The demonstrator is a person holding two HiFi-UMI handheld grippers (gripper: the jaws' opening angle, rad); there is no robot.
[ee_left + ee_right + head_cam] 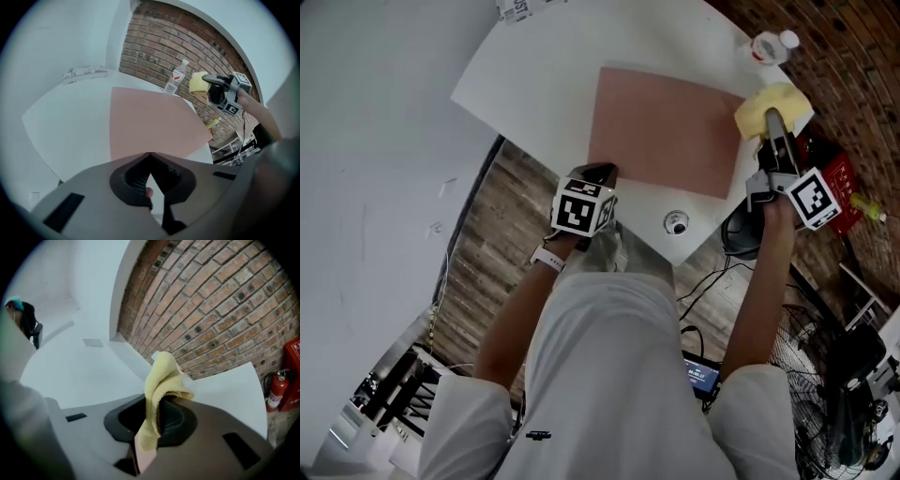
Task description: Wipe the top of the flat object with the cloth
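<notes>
A flat pink sheet point(666, 131) lies on the white table point(534, 84). My left gripper point(598, 176) is at the sheet's near left corner; in the left gripper view its jaws meet at the tips point(150, 154) right at the sheet's point(150, 122) near edge, and I cannot tell whether they pinch it. My right gripper point(772, 124) is shut on a yellow cloth point(766, 108) over the table's right corner, just beside the sheet's right edge. In the right gripper view the cloth point(161, 378) bunches up out of the shut gripper point(157, 401). The left gripper view also shows the cloth point(198, 83).
A clear plastic bottle point(772, 47) stands at the table's far right corner, behind the cloth. A round cable hole point(676, 222) sits near the front edge. A red fire extinguisher point(277, 390) stands by the brick wall point(211, 310). Cables and a fan point(825, 375) lie on the floor.
</notes>
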